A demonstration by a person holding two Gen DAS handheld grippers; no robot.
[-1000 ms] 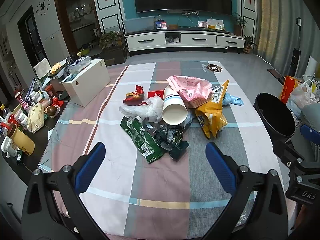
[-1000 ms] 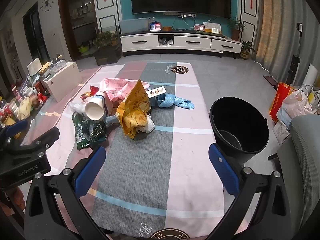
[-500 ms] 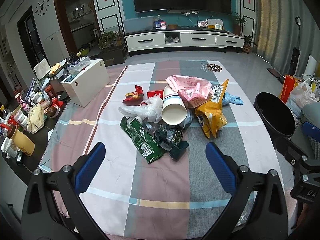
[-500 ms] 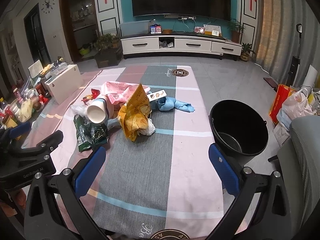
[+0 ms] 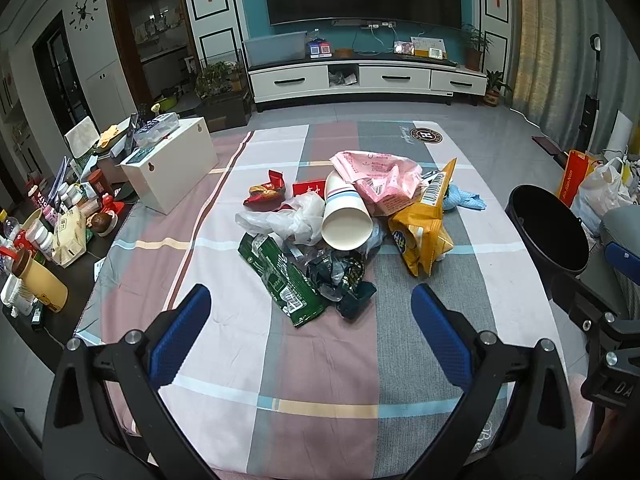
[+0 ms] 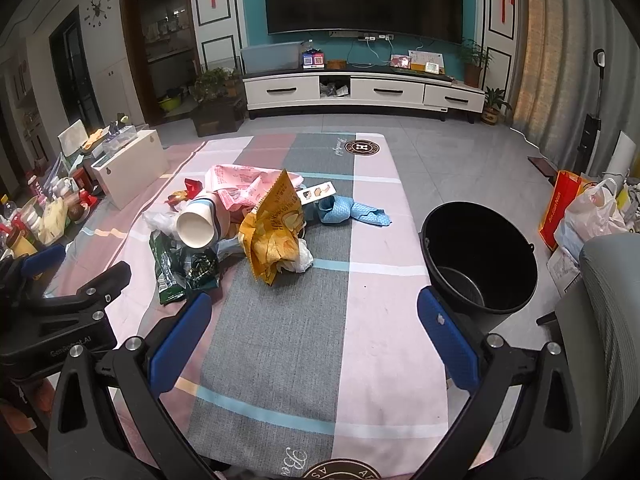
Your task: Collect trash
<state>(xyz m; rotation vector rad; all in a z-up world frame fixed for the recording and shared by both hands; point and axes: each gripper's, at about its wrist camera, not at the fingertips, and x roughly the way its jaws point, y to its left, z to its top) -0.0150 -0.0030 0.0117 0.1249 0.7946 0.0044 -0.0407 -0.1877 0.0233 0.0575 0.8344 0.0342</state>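
A heap of trash lies mid-table on the checked cloth (image 5: 328, 360): a tipped white paper cup (image 5: 345, 216), a yellow snack bag (image 5: 424, 224), a pink plastic bag (image 5: 380, 176), a green wrapper (image 5: 286, 280), a clear bag (image 5: 296, 216) and a red wrapper (image 5: 266, 192). The yellow bag (image 6: 276, 224) and cup (image 6: 198, 222) also show in the right wrist view. A black bucket (image 6: 480, 256) stands off the table's right edge. My left gripper (image 5: 310, 336) is open and empty, short of the heap. My right gripper (image 6: 312, 340) is open and empty over the near cloth.
A blue cloth (image 6: 352, 212) lies behind the heap. A white box (image 5: 172, 164) and cluttered bottles (image 5: 40, 240) stand left of the table. Shopping bags (image 6: 580, 208) and a grey chair (image 6: 612, 320) are at the right. A TV cabinet (image 5: 360, 80) lines the far wall.
Both grippers stay open and nearly still. The right wrist view has shifted slightly, with the heap and bucket a little farther off. Nothing was picked up.
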